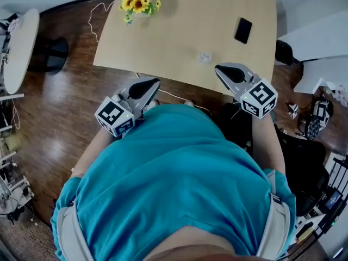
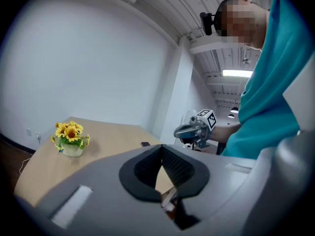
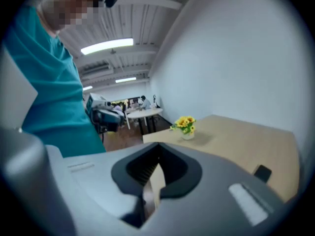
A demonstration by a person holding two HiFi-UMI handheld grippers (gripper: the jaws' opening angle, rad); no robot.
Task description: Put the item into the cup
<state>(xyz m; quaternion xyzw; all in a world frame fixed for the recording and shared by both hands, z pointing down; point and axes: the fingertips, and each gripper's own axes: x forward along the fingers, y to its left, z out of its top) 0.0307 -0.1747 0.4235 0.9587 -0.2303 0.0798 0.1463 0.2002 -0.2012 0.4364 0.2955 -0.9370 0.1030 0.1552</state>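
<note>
A small pale round thing (image 1: 204, 57) lies on the wooden table (image 1: 174, 37) near its front edge; I cannot tell whether it is the cup or the item. My left gripper (image 1: 155, 82) hovers at the table's front edge, left of that thing, jaws shut and empty (image 2: 161, 147). My right gripper (image 1: 218, 68) is just right of the pale thing, at the same edge, also shut with nothing in it (image 3: 158, 144). Each gripper shows in the other's view: the right gripper (image 2: 193, 130) and the left gripper (image 3: 106, 115), both held in the air beside my teal shirt.
A pot of yellow flowers (image 1: 138, 2) stands at the table's far left. A black phone (image 1: 243, 30) lies at the right. A white cable (image 1: 95, 16) hangs off the left side. A round white table (image 1: 19, 42) is at far left; bags and clutter (image 1: 315, 118) sit on the floor at right.
</note>
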